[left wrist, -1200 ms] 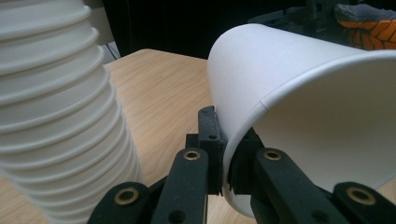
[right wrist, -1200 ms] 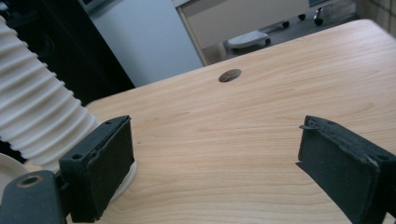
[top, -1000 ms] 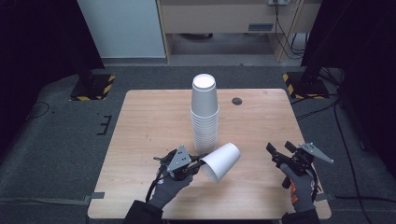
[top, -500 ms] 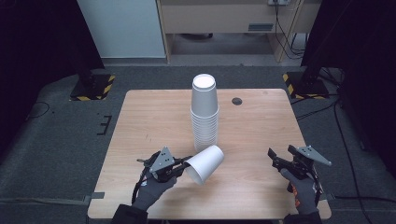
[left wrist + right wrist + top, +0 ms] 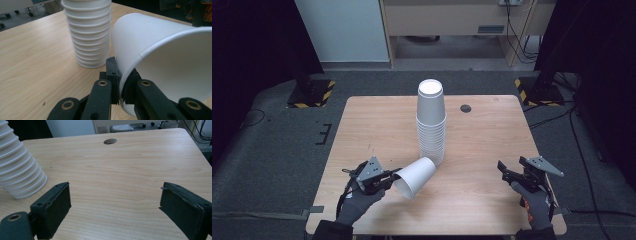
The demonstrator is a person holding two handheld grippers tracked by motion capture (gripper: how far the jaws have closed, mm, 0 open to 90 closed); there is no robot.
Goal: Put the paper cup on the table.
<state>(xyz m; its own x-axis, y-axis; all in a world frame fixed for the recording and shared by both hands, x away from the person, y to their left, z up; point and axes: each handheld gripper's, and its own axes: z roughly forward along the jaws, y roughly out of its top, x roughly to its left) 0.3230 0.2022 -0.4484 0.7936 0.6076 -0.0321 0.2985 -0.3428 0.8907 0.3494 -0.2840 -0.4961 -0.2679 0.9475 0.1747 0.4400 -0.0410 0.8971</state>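
A tall stack of white paper cups (image 5: pixel 431 122) stands upside down in the middle of the wooden table (image 5: pixel 492 135). My left gripper (image 5: pixel 388 181) is shut on the rim of a single white cup (image 5: pixel 415 177), which lies tilted with its base toward the stack. In the left gripper view the jaws pinch the cup (image 5: pixel 160 57) wall at the rim, one inside and one outside, with the stack (image 5: pixel 87 32) behind. My right gripper (image 5: pixel 506 172) hovers open at the table's front right; its pads (image 5: pixel 56 207) stand wide apart over bare wood, beside the stack (image 5: pixel 18 172).
A small dark round hole cover (image 5: pixel 466 108) sits in the table top behind the stack, also seen as a disc (image 5: pixel 110 141). Dark floor, stands with yellow-black striped bases (image 5: pixel 312 92) and cables surround the table.
My left gripper has carried the single cup to the left and toward the front edge, away from the stack. The right gripper has stayed put.
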